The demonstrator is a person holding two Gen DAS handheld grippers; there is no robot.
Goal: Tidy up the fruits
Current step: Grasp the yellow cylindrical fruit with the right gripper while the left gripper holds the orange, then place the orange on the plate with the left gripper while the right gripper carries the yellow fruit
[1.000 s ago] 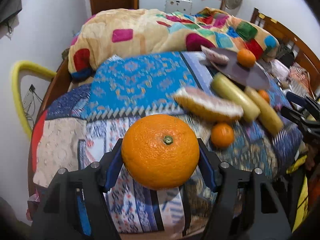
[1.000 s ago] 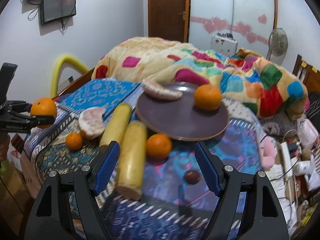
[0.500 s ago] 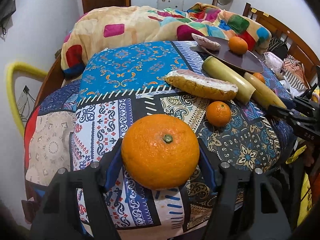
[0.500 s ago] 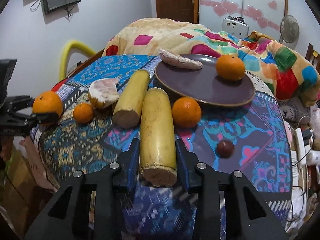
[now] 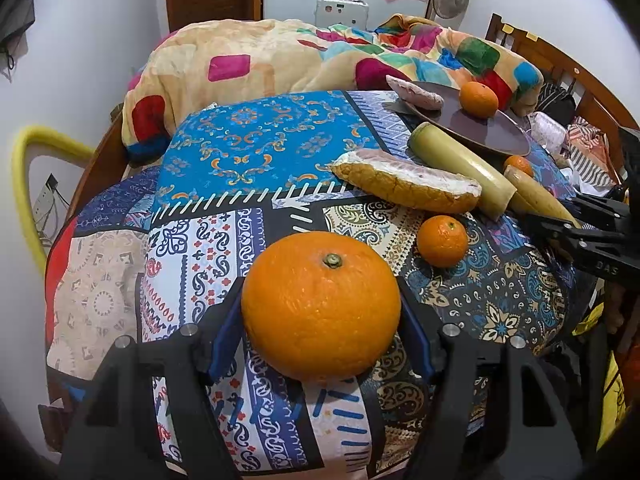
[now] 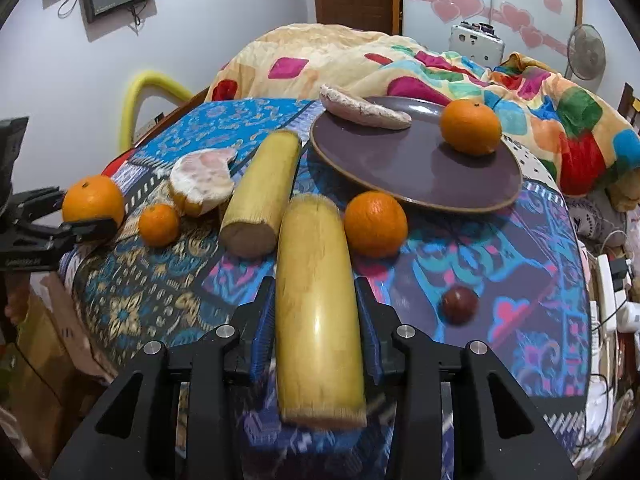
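Note:
My left gripper (image 5: 320,316) is shut on a large orange (image 5: 321,306), held above the near edge of the patterned bedspread; it also shows in the right wrist view (image 6: 93,199). My right gripper (image 6: 316,320) is shut on a long yellow stalk piece (image 6: 318,312), which looks slightly lifted at its near end. A brown plate (image 6: 416,172) holds an orange (image 6: 471,127) and a pinkish pomelo wedge (image 6: 362,108). A second yellow stalk piece (image 6: 262,194), a peeled pomelo chunk (image 6: 202,180), a small orange (image 6: 159,225) and a medium orange (image 6: 375,224) lie on the bedspread.
A small dark red fruit (image 6: 459,305) lies right of my right gripper. A bunched colourful blanket (image 6: 400,64) fills the far side of the bed. A wooden headboard (image 5: 560,64) stands at the right, a yellow tube (image 5: 28,184) at the left wall.
My right gripper moved forward and closed on the near yellow stalk piece. My left gripper, still holding the large orange, moved in over the bedspread edge.

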